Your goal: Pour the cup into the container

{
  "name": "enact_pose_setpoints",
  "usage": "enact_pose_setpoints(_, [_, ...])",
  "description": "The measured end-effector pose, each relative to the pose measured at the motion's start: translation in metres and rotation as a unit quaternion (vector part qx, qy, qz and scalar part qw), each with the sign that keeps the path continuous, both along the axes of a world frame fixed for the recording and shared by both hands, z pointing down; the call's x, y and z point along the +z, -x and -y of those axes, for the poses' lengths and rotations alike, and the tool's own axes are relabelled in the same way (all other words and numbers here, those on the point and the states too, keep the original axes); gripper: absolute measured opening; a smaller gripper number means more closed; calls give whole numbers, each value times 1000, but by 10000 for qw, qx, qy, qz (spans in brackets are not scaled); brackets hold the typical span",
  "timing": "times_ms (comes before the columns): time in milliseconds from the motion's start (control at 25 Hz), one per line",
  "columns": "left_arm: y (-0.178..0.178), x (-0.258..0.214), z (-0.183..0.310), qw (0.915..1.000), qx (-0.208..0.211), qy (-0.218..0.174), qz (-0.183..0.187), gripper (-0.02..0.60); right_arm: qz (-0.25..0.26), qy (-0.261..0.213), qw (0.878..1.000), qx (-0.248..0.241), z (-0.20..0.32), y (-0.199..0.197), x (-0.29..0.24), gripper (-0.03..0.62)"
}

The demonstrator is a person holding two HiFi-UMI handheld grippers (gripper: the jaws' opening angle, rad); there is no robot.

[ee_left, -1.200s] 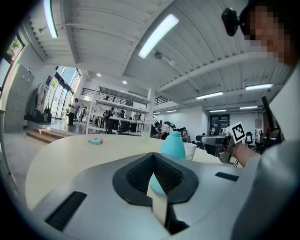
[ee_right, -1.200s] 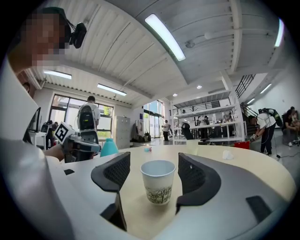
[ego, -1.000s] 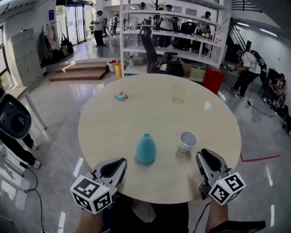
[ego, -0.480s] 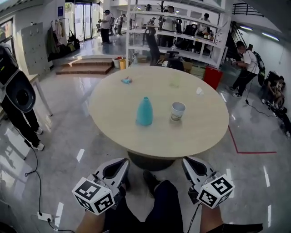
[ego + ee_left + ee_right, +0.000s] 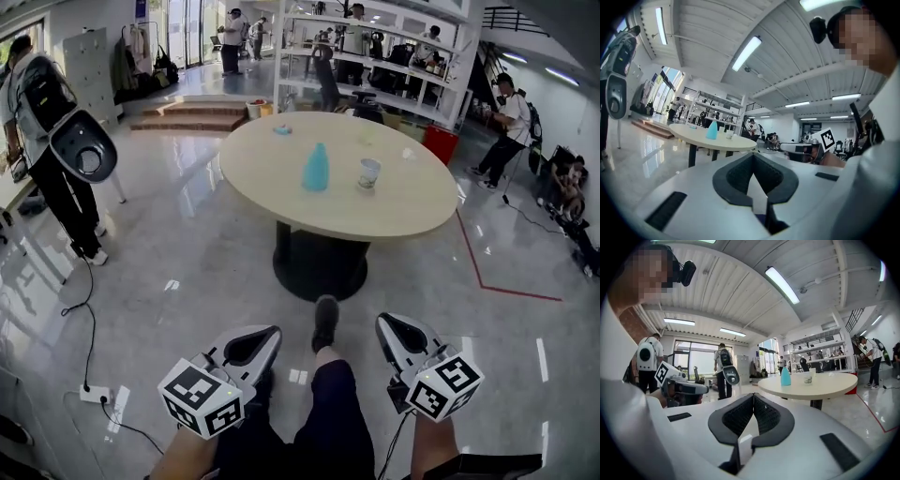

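The left grey 2-jaw gripper (image 5: 246, 345) and the right grey 2-jaw gripper (image 5: 401, 336) are held low above the person's knees, well apart from the round beige table (image 5: 375, 220). Both have the jaws pressed together on nothing. The white paper cup (image 5: 369, 174) stands upright on this table, near the teal bottle-shaped container (image 5: 316, 168).

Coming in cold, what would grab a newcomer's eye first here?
The round beige table stands well ahead across the glossy floor, carrying a teal bottle-shaped vase and, right of it, a white paper cup. Low in the head view, the left gripper and right gripper are shut, empty, far from it.
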State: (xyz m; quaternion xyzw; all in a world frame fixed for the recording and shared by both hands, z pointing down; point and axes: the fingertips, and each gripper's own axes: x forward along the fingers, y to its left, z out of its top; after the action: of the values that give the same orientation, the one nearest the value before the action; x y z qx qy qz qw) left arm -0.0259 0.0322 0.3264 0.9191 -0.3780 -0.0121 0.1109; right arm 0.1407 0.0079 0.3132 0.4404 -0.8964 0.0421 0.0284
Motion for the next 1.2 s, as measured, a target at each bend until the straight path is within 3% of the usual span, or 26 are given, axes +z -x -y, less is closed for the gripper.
enact_pose_setpoints(240, [3,15,-150,9998,-146,57,-99,0,-63,106,9999,-109,-145,6,8,6])
enact_pose_setpoints(440, [-13,15,-235,9997,-85,166,-143,0,24,192,9998,-86,-236,-2,13,6])
enact_pose_setpoints(720, [-28,14,-348,9995,205,204,94,0,268,125,9994,183,-354,-13,9,6])
enact_pose_setpoints(960, [-12,13,-430,9996,171,142,158,0,285,66,9992,291,-440,-4,8,6])
enact_pose_setpoints(1200, [27,7,-501,9999,-81,42,92,0,279,114,9987,403,-513,18,13,6])
